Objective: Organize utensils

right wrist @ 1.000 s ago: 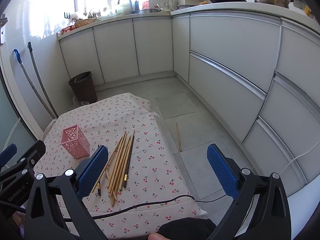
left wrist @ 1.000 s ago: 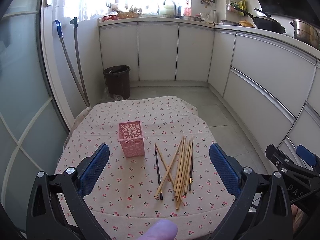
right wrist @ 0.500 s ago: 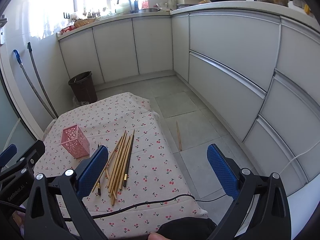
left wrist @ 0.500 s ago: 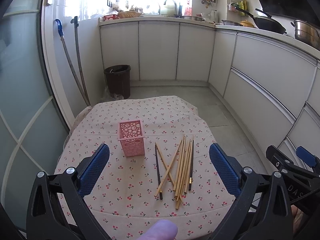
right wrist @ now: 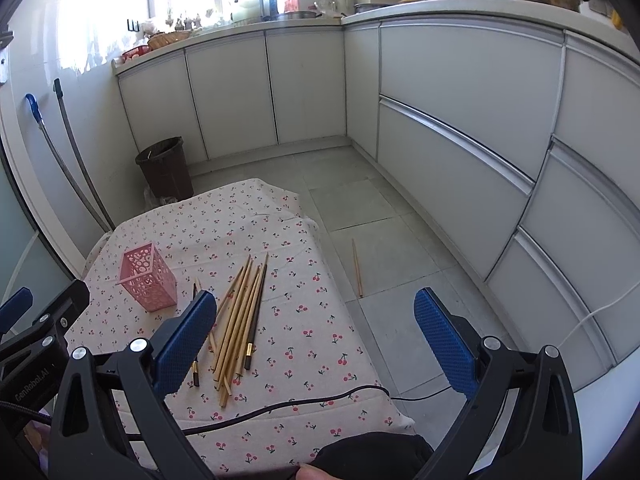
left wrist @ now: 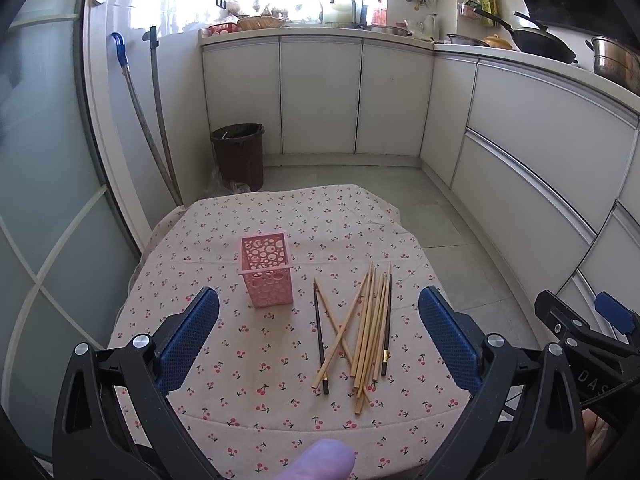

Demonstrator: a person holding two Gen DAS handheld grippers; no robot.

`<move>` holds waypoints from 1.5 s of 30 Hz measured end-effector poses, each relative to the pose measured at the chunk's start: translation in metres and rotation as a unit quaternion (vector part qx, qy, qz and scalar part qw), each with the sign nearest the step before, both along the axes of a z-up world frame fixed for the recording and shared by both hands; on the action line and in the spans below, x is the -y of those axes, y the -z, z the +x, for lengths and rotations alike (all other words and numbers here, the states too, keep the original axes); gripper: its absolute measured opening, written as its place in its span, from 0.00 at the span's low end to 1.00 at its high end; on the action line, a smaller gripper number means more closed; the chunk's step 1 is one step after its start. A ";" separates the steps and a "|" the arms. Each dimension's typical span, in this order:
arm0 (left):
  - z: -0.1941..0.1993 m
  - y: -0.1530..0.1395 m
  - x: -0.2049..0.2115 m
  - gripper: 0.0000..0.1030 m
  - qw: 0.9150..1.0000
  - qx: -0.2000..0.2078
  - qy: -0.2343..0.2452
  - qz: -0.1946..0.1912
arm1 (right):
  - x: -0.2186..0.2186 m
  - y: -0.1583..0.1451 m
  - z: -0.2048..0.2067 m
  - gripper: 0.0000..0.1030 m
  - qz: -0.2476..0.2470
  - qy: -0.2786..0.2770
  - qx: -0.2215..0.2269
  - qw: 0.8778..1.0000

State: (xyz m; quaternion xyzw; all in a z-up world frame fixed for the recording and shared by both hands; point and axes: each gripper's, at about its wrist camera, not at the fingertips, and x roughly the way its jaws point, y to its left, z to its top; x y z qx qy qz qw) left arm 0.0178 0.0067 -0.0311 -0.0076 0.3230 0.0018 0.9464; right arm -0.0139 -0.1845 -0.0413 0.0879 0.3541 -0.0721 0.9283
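Your left hand-held gripper (left wrist: pixel 318 336) hangs above the near edge of the desk (left wrist: pixel 248 396), its blue pads spread wide and nothing between them. Your right hand-held gripper (right wrist: pixel 310 334) is likewise released, jaws wide apart, hovering over the right near corner of the desk with one pad above the cloth and the other out over the floor.

On the cherry-print cloth, the pink holder (left wrist: pixel 266 270) stands upright toward the left of centre, its perforated walls showing no utensils inside. Just to its right lies the pile of chopsticks (left wrist: pixel 368 328): mostly pale wooden ones running near to far, a few crossing each other, with two dark ones among them, one at the left edge of the pile and one at the right. The pile and the holder are near each other but apart.

One stray chopstick (right wrist: pixel 357 268) lies on the tiled floor to the right of the desk. A black cable (right wrist: pixel 280 408) trails across the near edge of the cloth.
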 end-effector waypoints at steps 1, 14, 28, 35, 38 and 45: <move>0.001 0.001 -0.003 0.93 1.000 -0.004 -0.003 -0.005 | 0.000 0.000 0.001 0.94 -0.001 -0.001 -0.002 1.000; 0.001 -0.034 -0.055 0.93 0.998 0.049 -0.006 -0.049 | -0.011 -0.030 0.005 0.93 -0.053 -0.013 0.018 0.998; 0.100 0.033 0.000 0.93 0.976 -0.167 0.139 -0.008 | 0.002 -0.009 0.117 0.93 0.000 -0.020 -0.014 1.000; 0.177 0.069 0.014 0.93 0.948 -0.255 0.170 -0.089 | 0.059 0.059 0.184 0.94 0.294 -0.081 -0.116 0.945; 0.206 0.079 0.033 0.93 0.945 -0.261 0.184 -0.070 | 0.069 0.093 0.193 0.94 0.362 -0.096 -0.110 0.921; 0.256 0.156 0.066 0.89 0.918 -0.359 0.164 0.036 | 0.072 0.135 0.213 0.94 0.420 -0.084 -0.149 0.891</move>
